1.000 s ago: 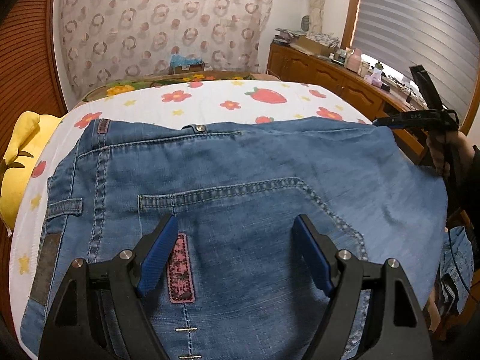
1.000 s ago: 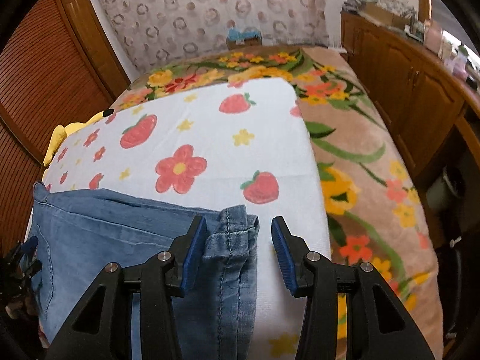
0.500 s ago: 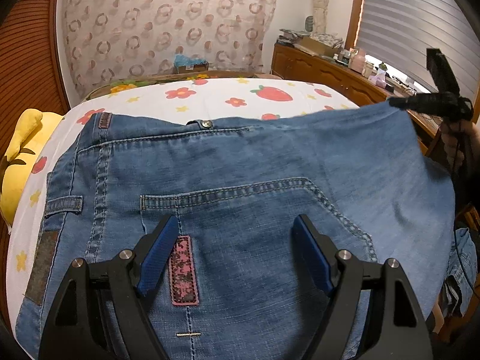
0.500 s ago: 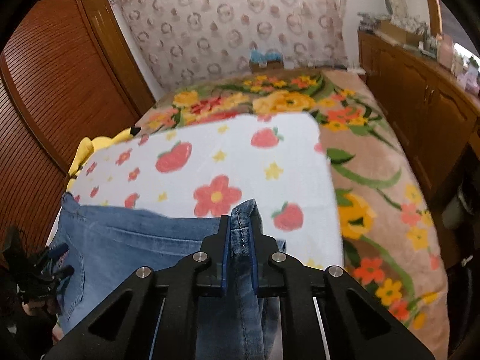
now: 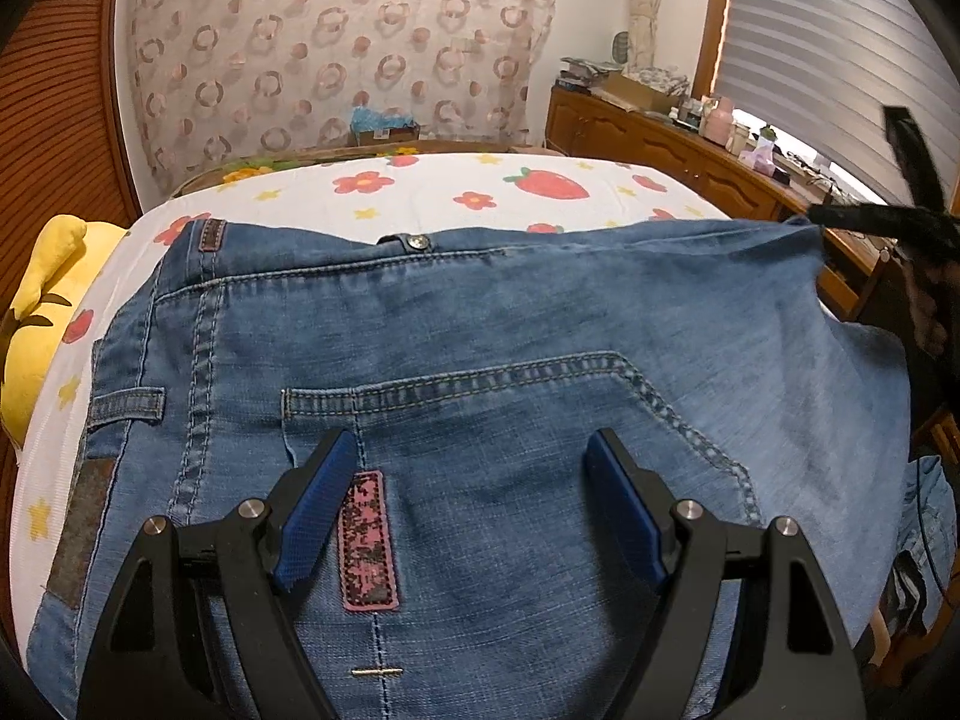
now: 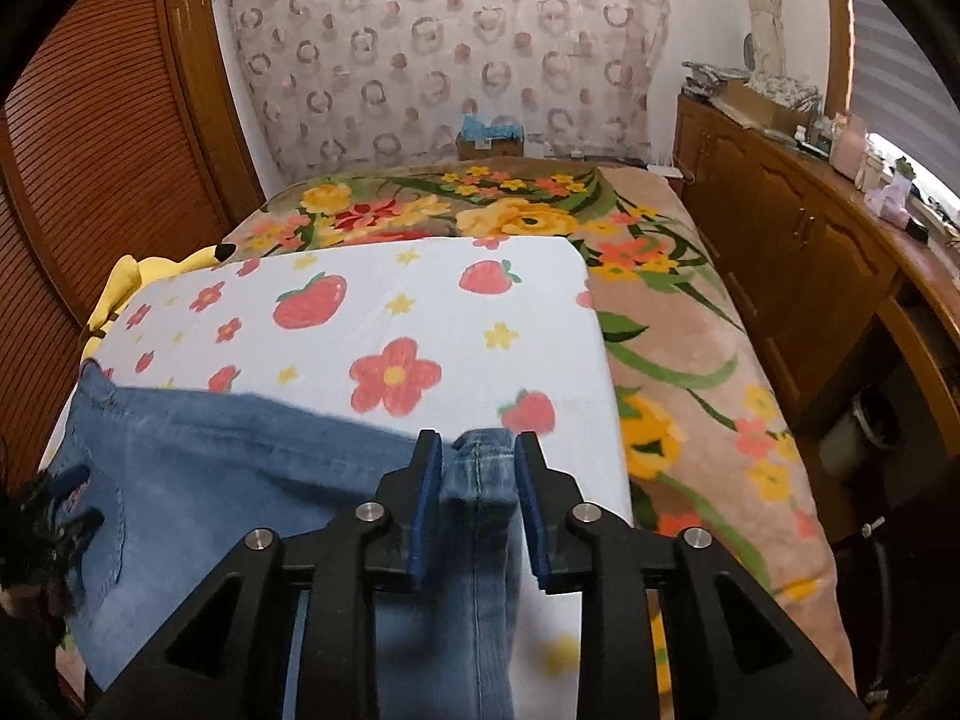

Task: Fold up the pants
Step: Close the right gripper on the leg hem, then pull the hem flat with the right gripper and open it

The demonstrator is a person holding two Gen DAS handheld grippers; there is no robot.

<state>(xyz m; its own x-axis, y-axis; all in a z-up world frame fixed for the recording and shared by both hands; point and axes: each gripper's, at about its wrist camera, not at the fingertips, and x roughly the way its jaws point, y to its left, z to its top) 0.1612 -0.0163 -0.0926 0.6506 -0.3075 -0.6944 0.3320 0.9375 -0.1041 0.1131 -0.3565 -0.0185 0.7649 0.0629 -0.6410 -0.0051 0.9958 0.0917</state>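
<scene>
The right gripper [image 6: 478, 501] has a folded denim edge of the jeans [image 6: 240, 480] between its blue pads, and its jaws are opening. The left pad touches the cloth; the right one stands just beside it, so the pinch looks loose. Ahead of its tips lies bare white sheet [image 6: 372, 312] printed with strawberries and flowers, running to a far edge. To its right the sheet ends near the tips and a floral blanket [image 6: 690, 372] continues to the bed's side, with a wooden cabinet [image 6: 798, 264] beyond. To its left the jeans spread toward a louvred door [image 6: 90, 180].

The left gripper [image 5: 468, 498] is spread wide above the seat of the jeans [image 5: 480, 330], nothing between the pads. A back pocket seam runs just ahead of its tips, and a pink label [image 5: 367, 540] sits beside its left pad. Farther ahead the waistband with its metal button [image 5: 418, 242] marks the jeans' far edge, then open sheet [image 5: 450, 186]. To its left the sheet shows as a narrow strip, with a yellow plush toy [image 5: 42, 300] at the bed's edge. To its right the denim rises to a lifted corner at the right gripper [image 5: 840, 217], blurred there.
</scene>
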